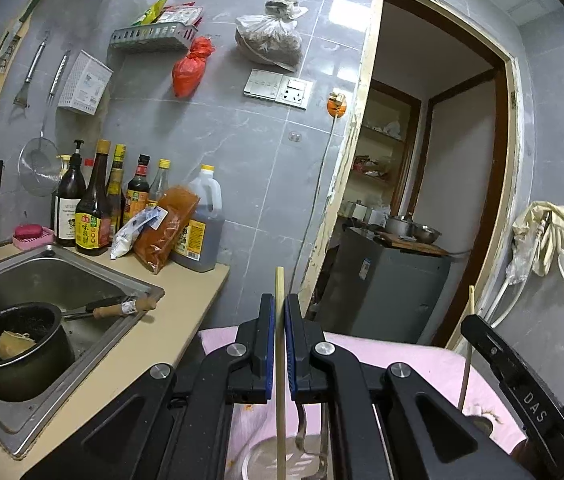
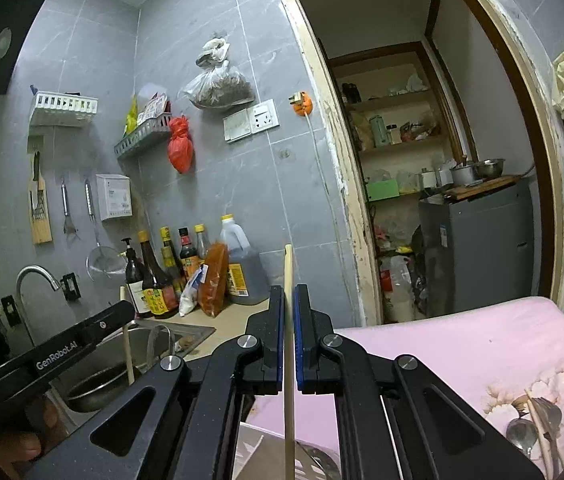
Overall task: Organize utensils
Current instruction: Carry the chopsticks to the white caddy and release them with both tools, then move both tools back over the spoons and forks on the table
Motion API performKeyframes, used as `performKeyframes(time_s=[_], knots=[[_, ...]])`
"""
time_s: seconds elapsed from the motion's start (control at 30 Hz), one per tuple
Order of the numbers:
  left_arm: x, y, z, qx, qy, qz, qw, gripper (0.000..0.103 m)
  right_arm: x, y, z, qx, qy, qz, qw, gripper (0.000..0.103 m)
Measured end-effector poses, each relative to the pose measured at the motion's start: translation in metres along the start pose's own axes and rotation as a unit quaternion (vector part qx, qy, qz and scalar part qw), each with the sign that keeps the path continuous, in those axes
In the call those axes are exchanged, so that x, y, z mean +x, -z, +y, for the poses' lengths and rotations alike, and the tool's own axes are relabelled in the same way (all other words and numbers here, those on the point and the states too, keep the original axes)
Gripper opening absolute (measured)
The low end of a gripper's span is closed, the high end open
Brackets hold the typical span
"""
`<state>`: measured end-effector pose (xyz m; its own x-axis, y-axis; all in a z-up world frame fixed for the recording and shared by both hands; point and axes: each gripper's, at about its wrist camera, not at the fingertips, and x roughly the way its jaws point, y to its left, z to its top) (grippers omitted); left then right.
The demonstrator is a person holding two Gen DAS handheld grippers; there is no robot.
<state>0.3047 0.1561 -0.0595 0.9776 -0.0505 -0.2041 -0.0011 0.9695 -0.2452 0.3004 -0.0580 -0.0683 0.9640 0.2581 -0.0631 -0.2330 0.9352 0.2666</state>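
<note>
My left gripper [image 1: 280,308] is shut on a pale wooden chopstick [image 1: 280,400] that stands upright between its blue pads. My right gripper [image 2: 289,300] is shut on a second wooden chopstick [image 2: 289,412], also upright. The right gripper with its chopstick shows at the right edge of the left wrist view [image 1: 522,380]. The left gripper shows at the lower left of the right wrist view [image 2: 62,352]. Below both lies a metal slotted utensil [image 1: 298,460] on the pink cloth [image 2: 462,344]. A metal spoon and a fork [image 2: 530,428] lie on the cloth at the right.
A steel sink [image 1: 14,280] at the left holds a dark pot [image 1: 18,348] and a wooden-handled tool [image 1: 122,306]. Sauce bottles [image 1: 94,208] stand on the beige counter [image 1: 162,336]. Tools hang on the grey tiled wall. An open doorway [image 1: 422,200] is at the right.
</note>
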Motion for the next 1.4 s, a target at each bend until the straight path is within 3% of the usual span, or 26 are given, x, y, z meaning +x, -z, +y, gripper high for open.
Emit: performKeyframes(time_s=[0.33,0.5,0.6,0.67,0.77,0.9,1.1,1.4], knots=[[-0.002,0.007,-0.007,0.003,0.042,0.09,0.9951,0.006,-0.011,-0.003,-0.007,0.014,-0.012,0.05,0.999,0.007],[-0.005,0.002,-0.011,-0.002,0.056,0.125,0.9905,0.006,-0.02,-0.005,-0.018,0.037,-0.018,0.078,0.996,0.028],[-0.008,0.0,-0.016,-0.001,0.052,0.139,0.9889,0.009,-0.029,-0.01,-0.024,0.046,-0.019,0.085,0.995,0.028],[-0.01,-0.001,-0.02,-0.002,0.05,0.144,0.9883,0.02,-0.038,-0.016,-0.03,0.048,-0.018,0.088,0.995,0.031],[-0.019,-0.004,-0.028,-0.006,0.049,0.141,0.9888,0.034,-0.049,-0.027,-0.039,0.052,-0.012,0.079,0.995,0.045],[-0.026,-0.013,-0.045,-0.009,0.05,0.13,0.9902,0.042,-0.066,-0.046,-0.057,0.057,0.002,0.066,0.996,0.058],[-0.038,-0.024,-0.083,-0.003,0.059,0.099,0.9933,0.065,-0.088,-0.072,-0.088,0.048,0.03,0.051,0.997,0.08],[-0.049,-0.017,-0.155,0.033,0.072,0.056,0.9953,0.088,-0.123,-0.092,-0.136,0.009,0.083,0.035,0.996,0.094]])
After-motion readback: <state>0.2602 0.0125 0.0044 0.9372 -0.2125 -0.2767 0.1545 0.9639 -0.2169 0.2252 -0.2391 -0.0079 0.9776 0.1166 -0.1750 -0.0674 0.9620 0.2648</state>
